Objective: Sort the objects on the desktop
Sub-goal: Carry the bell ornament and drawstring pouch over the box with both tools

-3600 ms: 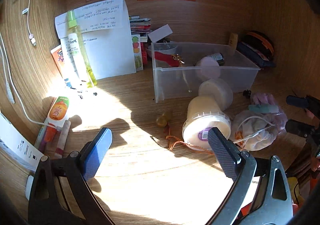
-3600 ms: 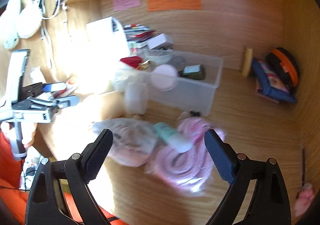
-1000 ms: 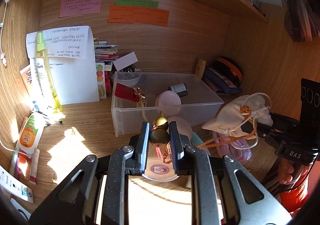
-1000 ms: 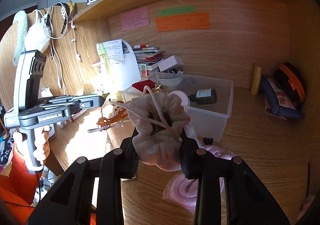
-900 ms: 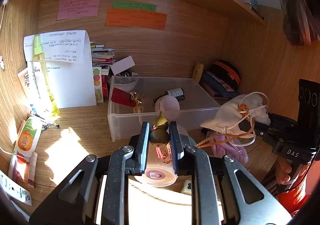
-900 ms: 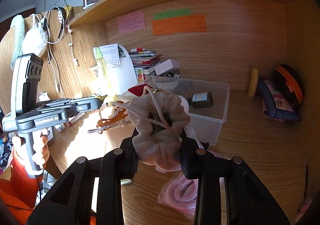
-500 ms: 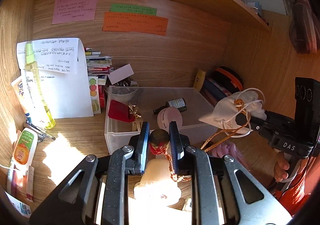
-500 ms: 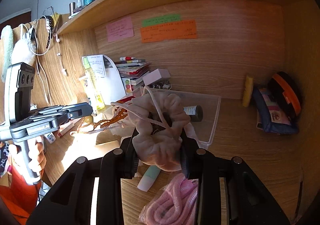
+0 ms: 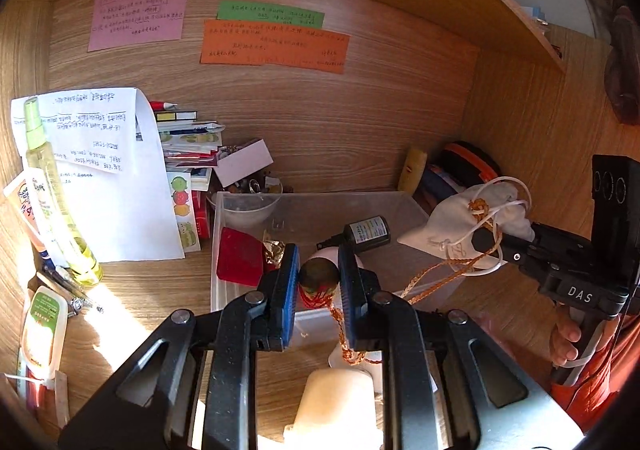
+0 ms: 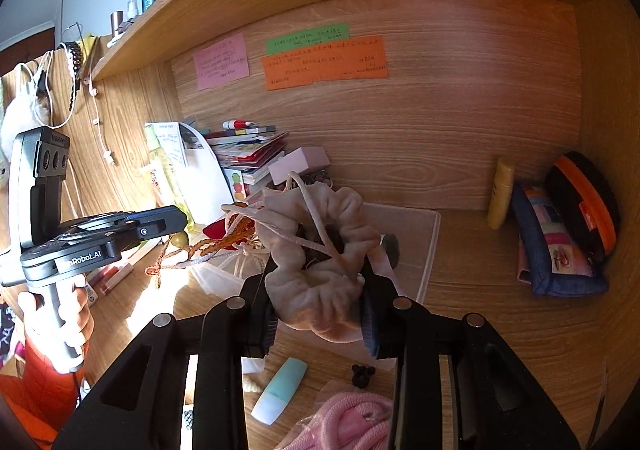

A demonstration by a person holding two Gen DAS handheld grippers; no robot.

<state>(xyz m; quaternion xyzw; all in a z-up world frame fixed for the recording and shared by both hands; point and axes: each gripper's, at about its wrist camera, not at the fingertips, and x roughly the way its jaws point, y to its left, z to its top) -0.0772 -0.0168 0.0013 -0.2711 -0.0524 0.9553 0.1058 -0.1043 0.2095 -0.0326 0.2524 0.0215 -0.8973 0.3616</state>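
My left gripper (image 9: 318, 280) is shut on a small brown gourd charm (image 9: 319, 277) with red thread, held above the front of the clear plastic bin (image 9: 400, 199). An orange braided cord (image 9: 436, 274) runs from the charm to a white drawstring pouch (image 9: 468, 218). My right gripper (image 10: 320, 286) is shut on that pouch (image 10: 320, 250) and holds it in the air over the bin's (image 10: 430, 250) near corner. The bin holds a red card (image 9: 239, 262), a small dark bottle (image 9: 366, 231) and a clear bowl (image 9: 248, 206).
A cream jar (image 9: 336, 406) stands on the desk below my left gripper. Papers (image 9: 100, 170), a spray bottle (image 9: 52, 186) and tubes (image 9: 40, 330) are at the left. Pouches (image 10: 560, 234) lean in the right corner. A mint tube (image 10: 280, 390) and pink cord (image 10: 348, 426) lie near me.
Both grippers have risen and moved toward the bin, carrying the charm and the pouch. Earlier both were open over the desk; they have since shut on these objects.
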